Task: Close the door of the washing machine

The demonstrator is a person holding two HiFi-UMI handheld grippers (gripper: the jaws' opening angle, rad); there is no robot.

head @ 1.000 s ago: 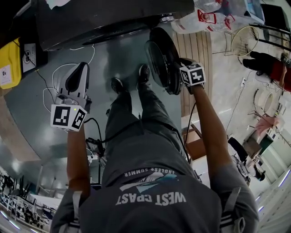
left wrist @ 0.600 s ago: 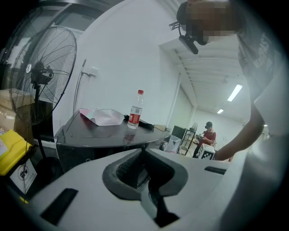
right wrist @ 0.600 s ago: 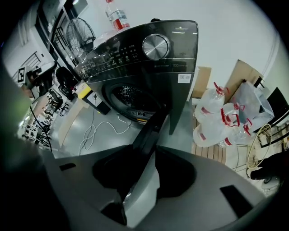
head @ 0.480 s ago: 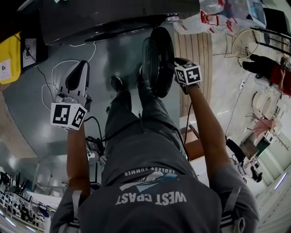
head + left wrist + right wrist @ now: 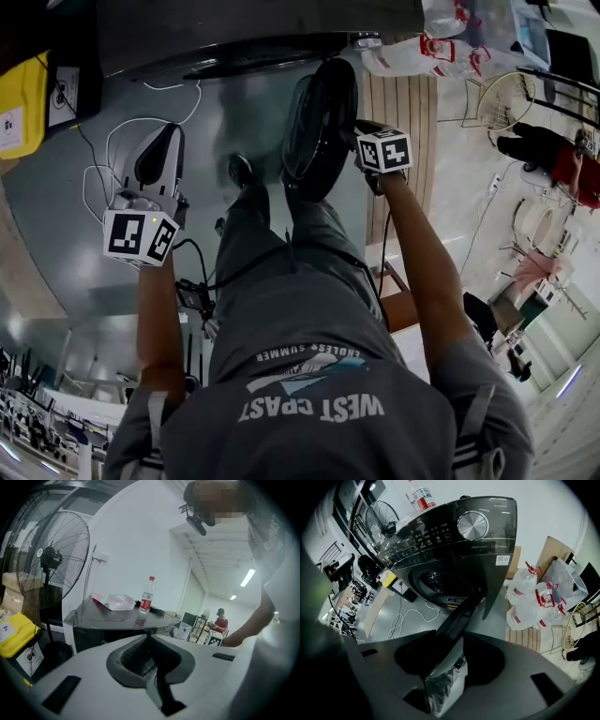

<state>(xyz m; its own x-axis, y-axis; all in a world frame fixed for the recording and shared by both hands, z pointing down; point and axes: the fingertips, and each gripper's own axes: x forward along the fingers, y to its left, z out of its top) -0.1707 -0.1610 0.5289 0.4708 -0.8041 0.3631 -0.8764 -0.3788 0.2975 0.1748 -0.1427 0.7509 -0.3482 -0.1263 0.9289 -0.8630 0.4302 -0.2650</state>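
The dark washing machine [image 5: 234,37] stands at the top of the head view, its round drum opening [image 5: 436,585] uncovered. Its round dark door [image 5: 319,122] hangs part-way open, nearly edge-on, just above the person's right shoe. My right gripper [image 5: 356,150] is at the door's outer edge. In the right gripper view the door's rim [image 5: 464,616] runs between the jaws, which are opening and stand clear of it on both sides. My left gripper [image 5: 157,155] hangs off to the left over the grey floor, shut on nothing.
A water bottle [image 5: 147,596] and a plastic bag lie on the machine's top. A standing fan [image 5: 49,559] and a yellow box [image 5: 21,103] are to its left. White cable [image 5: 112,159] trails on the floor. Bagged water jugs [image 5: 534,597] sit to the right on a wooden pallet [image 5: 403,103].
The door has swung leftward toward the machine and now shows more edge-on. My right gripper has moved left with it. The left gripper has barely shifted.
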